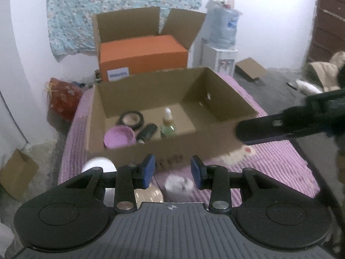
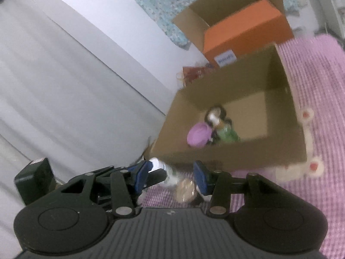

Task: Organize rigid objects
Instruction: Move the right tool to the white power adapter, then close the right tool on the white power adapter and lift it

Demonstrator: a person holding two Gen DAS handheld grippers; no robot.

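Note:
An open cardboard box (image 1: pixel 215 138) (image 2: pixel 280 155) sits on a purple striped bed cover (image 1: pixel 276 164). Inside it lie a purple bowl (image 1: pixel 119 138) (image 2: pixel 198 136), a black ring (image 1: pixel 131 118), a black cylinder (image 1: pixel 147 132) and a green bottle (image 1: pixel 168 125) (image 2: pixel 228 133). My left gripper (image 1: pixel 173 171) hovers in front of the box, open and holding nothing. Beneath it on the cover are a blurred white object (image 1: pixel 179 184), a clear round container (image 1: pixel 148 194) (image 2: pixel 185 190) and a white round thing (image 1: pixel 98 165). My right gripper (image 2: pixel 171 176) is open over the same items; one of its fingers (image 1: pixel 258 128) reaches in from the right.
Behind the bed stands a bigger carton holding an orange box (image 1: pixel 142 54) (image 2: pixel 248 34). A water dispenser (image 1: pixel 222 49), a red bag (image 1: pixel 62 101), a small floor carton (image 1: pixel 17 172) and a cream red-dotted item (image 1: pixel 239 156) (image 2: pixel 306 114) surround the box. A white wall fills the left of the right wrist view.

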